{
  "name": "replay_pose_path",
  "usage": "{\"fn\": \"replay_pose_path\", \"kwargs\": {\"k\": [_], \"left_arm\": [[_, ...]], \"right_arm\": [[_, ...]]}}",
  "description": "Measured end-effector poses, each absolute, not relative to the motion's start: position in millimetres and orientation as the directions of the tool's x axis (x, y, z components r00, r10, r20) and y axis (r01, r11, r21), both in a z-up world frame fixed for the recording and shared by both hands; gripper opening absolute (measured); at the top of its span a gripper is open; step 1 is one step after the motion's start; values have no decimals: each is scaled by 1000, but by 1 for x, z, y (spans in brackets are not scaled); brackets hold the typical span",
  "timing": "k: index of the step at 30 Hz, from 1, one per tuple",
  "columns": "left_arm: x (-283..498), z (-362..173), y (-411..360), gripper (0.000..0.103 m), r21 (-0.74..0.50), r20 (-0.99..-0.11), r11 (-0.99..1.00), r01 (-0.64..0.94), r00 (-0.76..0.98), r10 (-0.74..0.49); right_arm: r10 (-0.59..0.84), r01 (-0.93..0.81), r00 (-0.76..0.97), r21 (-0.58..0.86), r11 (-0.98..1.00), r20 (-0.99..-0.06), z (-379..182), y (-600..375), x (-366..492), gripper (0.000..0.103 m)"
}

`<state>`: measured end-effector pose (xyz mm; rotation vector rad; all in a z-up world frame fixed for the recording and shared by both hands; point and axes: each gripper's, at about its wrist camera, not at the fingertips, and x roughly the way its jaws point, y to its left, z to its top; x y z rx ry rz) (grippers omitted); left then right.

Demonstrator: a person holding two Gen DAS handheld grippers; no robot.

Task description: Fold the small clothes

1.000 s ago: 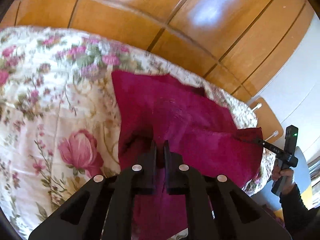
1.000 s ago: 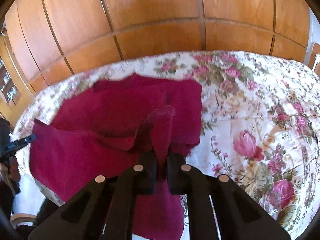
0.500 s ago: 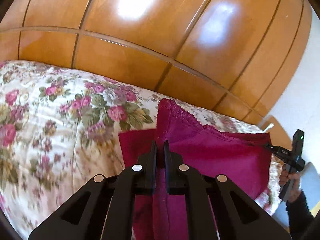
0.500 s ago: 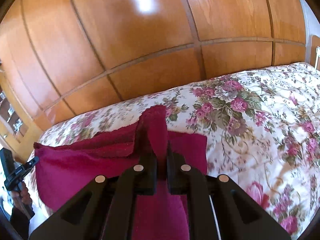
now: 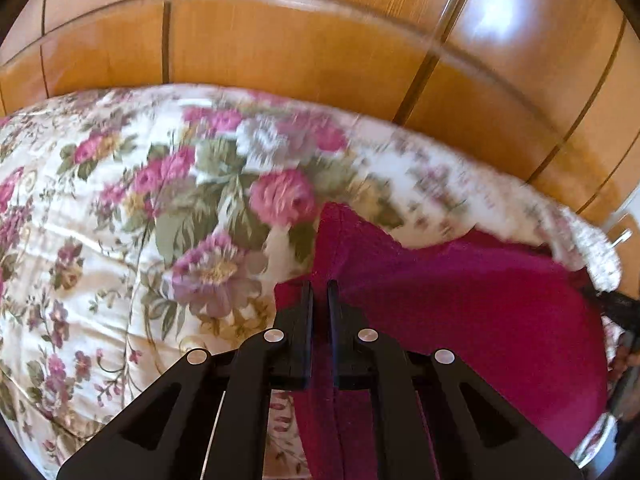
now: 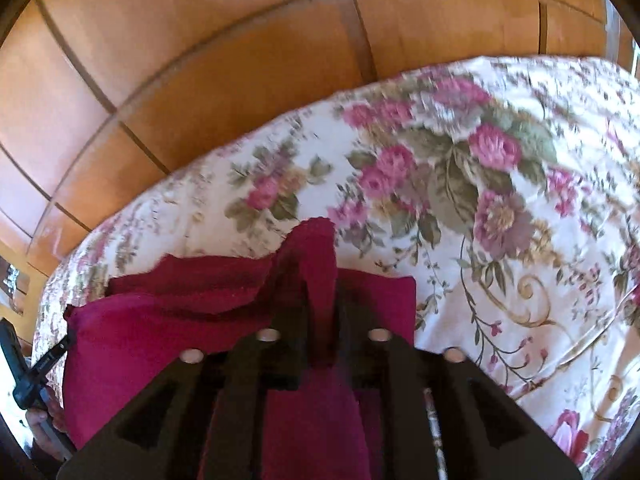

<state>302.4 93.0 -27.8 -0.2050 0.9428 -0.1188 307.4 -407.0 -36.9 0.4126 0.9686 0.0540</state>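
Pinching one magenta cloth (image 5: 460, 312): left claw (image 5: 320, 292) clamped, right claw (image 6: 322, 300) just parting.

No text, label, brand, number or sign could be read in either view. At the lower left of the right wrist view, faint pale marks stood on the other hand-held gripper (image 6: 52, 354), too small and blurred to make out.
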Motion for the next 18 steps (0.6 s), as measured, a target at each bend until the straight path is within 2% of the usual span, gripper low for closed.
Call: {"fn": "replay_pose_path", "kwargs": {"k": [1,4,7,9,10,11,14,18], "left_arm": [[302,-28,93,6,-225,-791,974,12,582,-190],[294,-15,95,6,-210,-769,978,-4,618,-163],[274,6,97,6,-181,-730,983,-14,672,-125],[258,19,97,6,-202,-696,979,1,703,-144],[252,22,96,6,-208,-684,978,13,713,-155],[243,26,92,6,-212,-669,977,35,724,-171],[221,26,71,6,-197,-651,973,120,726,-221],[211,8,40,6,-138,-672,972,192,702,-234]], "right_arm": [[234,144,570,376,915,-787,-38,-410,308,45],[208,152,620,376,914,-756,-25,-419,296,51],[184,146,674,372,917,-716,-3,-425,274,51],[197,91,699,359,929,-687,13,-419,257,46],[233,42,696,363,931,-679,18,-412,253,38],[259,-5,686,351,936,-680,21,-403,250,32],[289,-126,640,274,953,-712,19,-366,249,23],[298,-175,567,241,955,-768,-7,-324,281,22]]}}
